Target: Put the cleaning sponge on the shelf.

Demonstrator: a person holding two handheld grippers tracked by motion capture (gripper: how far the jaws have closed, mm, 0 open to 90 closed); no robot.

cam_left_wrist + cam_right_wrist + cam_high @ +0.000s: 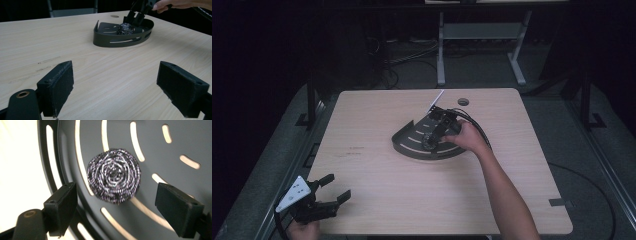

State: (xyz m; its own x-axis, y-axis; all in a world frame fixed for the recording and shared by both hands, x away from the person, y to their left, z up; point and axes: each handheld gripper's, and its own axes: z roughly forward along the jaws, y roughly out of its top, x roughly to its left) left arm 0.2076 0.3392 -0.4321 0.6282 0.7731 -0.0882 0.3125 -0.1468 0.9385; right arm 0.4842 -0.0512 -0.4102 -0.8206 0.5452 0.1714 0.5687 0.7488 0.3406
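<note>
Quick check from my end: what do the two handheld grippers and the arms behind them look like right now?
Both grippers are black with two blocky jaws faced in dark foam-like pads. The left gripper carries a grey three-cornered plate with small dark dots. A black cable trails from the right gripper. The right forearm is bare, no sleeve showing.

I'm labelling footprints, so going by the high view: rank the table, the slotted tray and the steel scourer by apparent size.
1. Table, by far the largest.
2. Slotted tray, covering a small part of the tabletop.
3. Steel scourer, a small ball inside the tray, partly hidden by the right hand-held gripper.
</note>
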